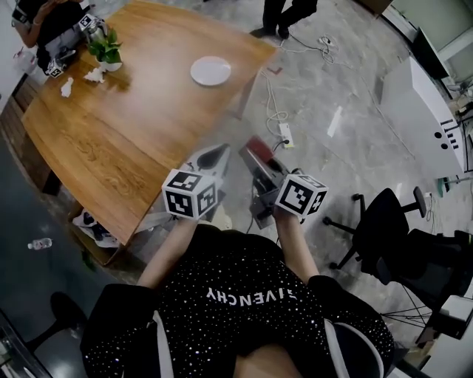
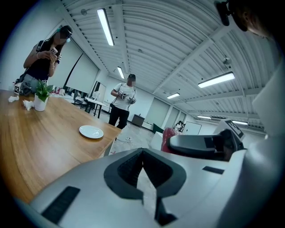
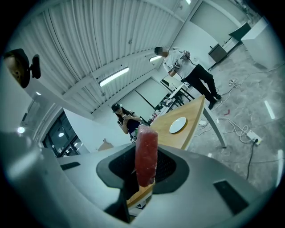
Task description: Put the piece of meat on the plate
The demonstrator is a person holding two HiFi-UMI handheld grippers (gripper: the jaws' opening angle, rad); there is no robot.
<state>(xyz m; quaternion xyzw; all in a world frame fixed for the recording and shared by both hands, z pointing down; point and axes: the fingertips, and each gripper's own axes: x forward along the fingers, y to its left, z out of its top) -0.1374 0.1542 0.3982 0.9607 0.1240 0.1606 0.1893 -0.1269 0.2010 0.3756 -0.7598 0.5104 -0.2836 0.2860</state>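
A white plate lies near the far right edge of the wooden table; it also shows as the plate and the plate in the gripper views. My right gripper is shut on a red piece of meat, which stands upright between its jaws. It hangs over the floor just off the table's near corner. The left gripper view shows that meat to its right. My left gripper sits beside it at the table's edge, with its jaws together and nothing in them.
A potted plant and crumpled tissues sit at the table's far left, where a person stands. Another person stands beyond the plate. Cables and a power strip lie on the floor; an office chair is at right.
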